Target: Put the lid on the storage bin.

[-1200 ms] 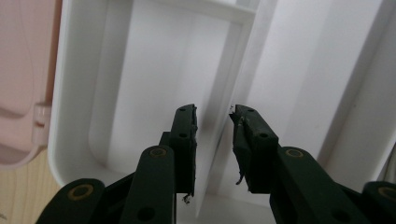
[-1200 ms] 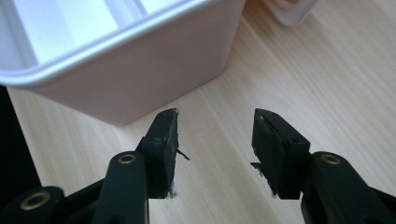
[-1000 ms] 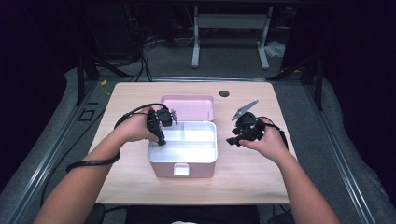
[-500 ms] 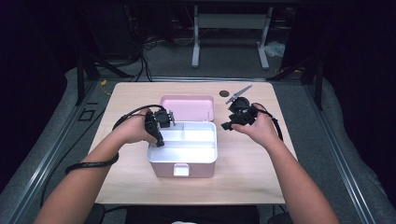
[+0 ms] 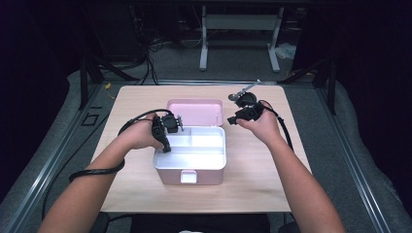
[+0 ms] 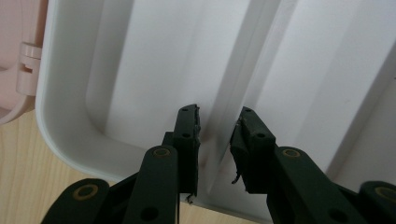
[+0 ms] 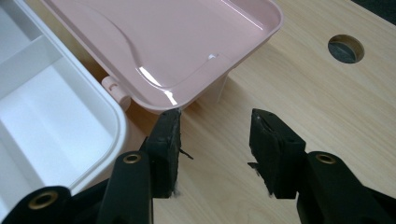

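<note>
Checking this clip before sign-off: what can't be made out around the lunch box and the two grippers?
- Left gripper, left gripper view: whether its pads press the white box's divider between them; too close to tell.
- Pink lid, right gripper view: far side cut off by the edge.
- Right gripper, high view: jaws too small.

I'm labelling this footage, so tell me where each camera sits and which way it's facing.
High view: above the person's side, facing forward and down on the table; both forearms, left hand-held gripper and right hand-held gripper show.
Left gripper view: on that gripper, facing down into the white tray; its jaws straddle the divider.
Right gripper view: facing the pink lid and the table's hole; open jaws.
Shared: tray and lid.
</note>
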The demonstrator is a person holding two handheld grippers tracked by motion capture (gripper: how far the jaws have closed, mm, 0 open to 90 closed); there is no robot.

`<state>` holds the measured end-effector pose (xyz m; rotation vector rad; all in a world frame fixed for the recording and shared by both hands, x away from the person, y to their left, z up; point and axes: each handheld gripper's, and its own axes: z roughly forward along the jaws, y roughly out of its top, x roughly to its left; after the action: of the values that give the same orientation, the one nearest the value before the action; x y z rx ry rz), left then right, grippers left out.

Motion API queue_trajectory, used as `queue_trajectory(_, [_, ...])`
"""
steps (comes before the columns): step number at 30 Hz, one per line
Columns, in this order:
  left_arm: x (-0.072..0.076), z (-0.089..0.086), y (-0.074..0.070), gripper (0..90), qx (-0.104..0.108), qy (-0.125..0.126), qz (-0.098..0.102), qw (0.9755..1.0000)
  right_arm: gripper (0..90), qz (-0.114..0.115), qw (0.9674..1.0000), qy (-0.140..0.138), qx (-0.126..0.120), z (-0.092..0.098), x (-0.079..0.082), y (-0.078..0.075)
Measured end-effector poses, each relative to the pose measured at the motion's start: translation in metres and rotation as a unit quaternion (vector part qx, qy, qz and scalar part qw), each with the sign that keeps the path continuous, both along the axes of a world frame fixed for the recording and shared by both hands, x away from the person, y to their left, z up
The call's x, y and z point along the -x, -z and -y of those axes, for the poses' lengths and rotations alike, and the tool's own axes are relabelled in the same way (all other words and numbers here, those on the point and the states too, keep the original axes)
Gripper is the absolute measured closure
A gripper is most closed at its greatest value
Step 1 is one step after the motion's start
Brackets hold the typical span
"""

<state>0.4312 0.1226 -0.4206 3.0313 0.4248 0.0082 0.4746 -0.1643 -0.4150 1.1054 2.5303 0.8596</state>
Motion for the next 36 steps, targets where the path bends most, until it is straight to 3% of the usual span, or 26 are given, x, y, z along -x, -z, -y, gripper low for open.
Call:
queue_trajectory(6, [0.0, 0.0, 0.0, 71.9, 0.0, 0.0, -0.001, 1.0, 58.4, 0.001, 1.0, -0.003, -0.002, -0.006, -0.006, -0.005])
queue_trajectory(8, [0.0, 0.0, 0.0, 71.9, -0.001, -0.001, -0.001, 1.0, 60.6, 0.003, 0.9999, 0.004, -0.013, -0.006, -0.008, -0.008])
queue_trajectory(12, [0.0, 0.001, 0.001, 72.0, 0.001, -0.002, 0.0, 1.0, 60.6, 0.014, 0.9996, 0.026, 0.0, -0.009, -0.011, -0.014])
queue_trajectory(14, [0.0, 0.001, 0.0, 71.9, -0.001, -0.001, 0.0, 1.0, 61.1, 0.015, 0.9995, 0.024, -0.017, -0.012, -0.012, -0.016])
queue_trajectory(20, [0.0, 0.001, 0.001, 71.9, -0.002, -0.001, 0.001, 1.0, 62.7, 0.019, 0.999, 0.037, -0.017, -0.02, -0.021, -0.018])
queue_trajectory(26, [0.0, 0.0, 0.0, 71.9, -0.002, -0.001, 0.0, 1.0, 61.4, -0.001, 0.9984, 0.052, -0.021, -0.029, -0.035, -0.011])
queue_trajectory(36, [0.001, -0.001, 0.0, 71.9, 0.003, -0.002, 0.004, 1.0, 60.5, -0.01, 0.9963, 0.084, -0.011, -0.035, -0.055, 0.008])
